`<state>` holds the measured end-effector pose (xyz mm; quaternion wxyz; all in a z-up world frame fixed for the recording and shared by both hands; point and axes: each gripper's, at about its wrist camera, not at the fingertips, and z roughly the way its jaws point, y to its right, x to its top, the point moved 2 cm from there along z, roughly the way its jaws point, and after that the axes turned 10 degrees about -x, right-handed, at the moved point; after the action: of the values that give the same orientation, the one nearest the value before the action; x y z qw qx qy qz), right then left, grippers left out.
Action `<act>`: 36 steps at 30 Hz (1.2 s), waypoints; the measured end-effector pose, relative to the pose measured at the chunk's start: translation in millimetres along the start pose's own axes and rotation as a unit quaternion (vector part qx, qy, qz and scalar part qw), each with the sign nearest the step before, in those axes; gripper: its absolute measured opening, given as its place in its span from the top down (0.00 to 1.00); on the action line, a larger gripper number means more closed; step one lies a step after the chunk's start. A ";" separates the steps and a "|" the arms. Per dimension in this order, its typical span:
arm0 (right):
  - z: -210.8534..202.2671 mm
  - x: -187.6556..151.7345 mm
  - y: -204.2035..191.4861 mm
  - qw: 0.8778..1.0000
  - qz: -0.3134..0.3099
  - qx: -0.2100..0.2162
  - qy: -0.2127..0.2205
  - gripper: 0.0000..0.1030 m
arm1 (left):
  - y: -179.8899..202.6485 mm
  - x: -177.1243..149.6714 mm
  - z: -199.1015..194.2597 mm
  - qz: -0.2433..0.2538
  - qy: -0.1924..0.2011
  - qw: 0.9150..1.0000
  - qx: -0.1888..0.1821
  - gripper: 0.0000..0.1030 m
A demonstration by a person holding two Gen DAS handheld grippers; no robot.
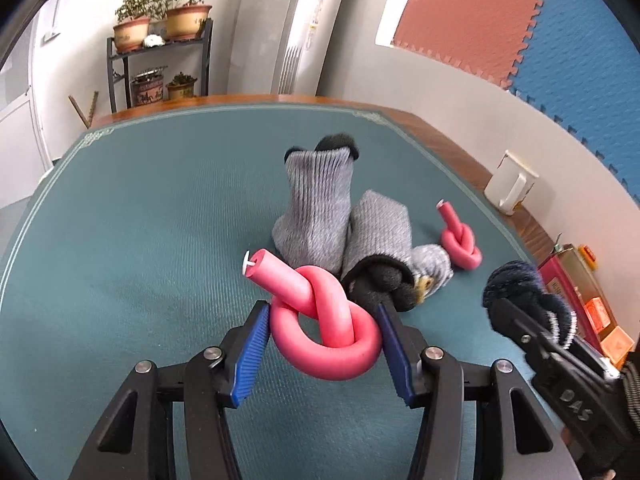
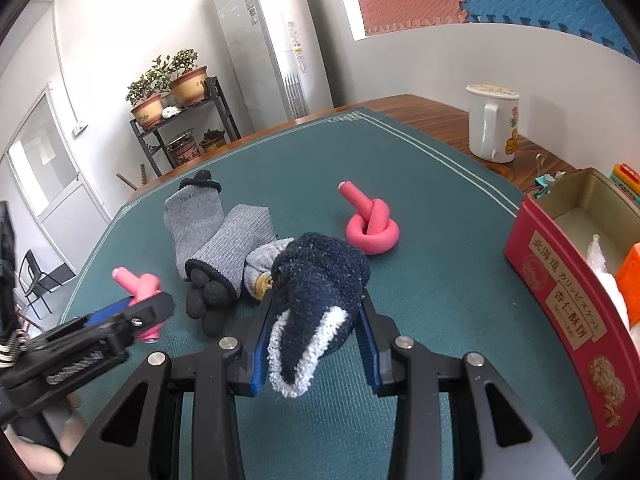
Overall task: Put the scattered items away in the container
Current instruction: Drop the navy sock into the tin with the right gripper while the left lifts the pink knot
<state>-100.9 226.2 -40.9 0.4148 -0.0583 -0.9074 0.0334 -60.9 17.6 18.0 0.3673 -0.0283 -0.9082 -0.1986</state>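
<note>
Left claw (image 1: 324,340) tight around knotted pink foam tube (image 1: 324,320); right claw (image 2: 316,328) clamped on navy sock (image 2: 316,280), red tin (image 2: 560,292) at three o'clock.

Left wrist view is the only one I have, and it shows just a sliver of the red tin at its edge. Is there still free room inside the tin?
Observer: Yes. The red tin has no lid on, and its far end shows bare floor.
Operator: What is already inside it?
Observer: A crumpled white plastic bag lies in the near end, next to an orange item.
</note>
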 end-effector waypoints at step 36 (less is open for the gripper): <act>-86.5 48.0 186.8 0.980 0.102 -0.154 0.071 0.59 | 101.1 -8.2 -3.0 0.073 -0.012 0.995 -0.064 0.46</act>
<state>-52.0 418.8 31.2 0.4589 -0.2160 -0.8591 -0.0686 -33.1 110.2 48.8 0.3673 -0.1202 -0.8935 -0.2285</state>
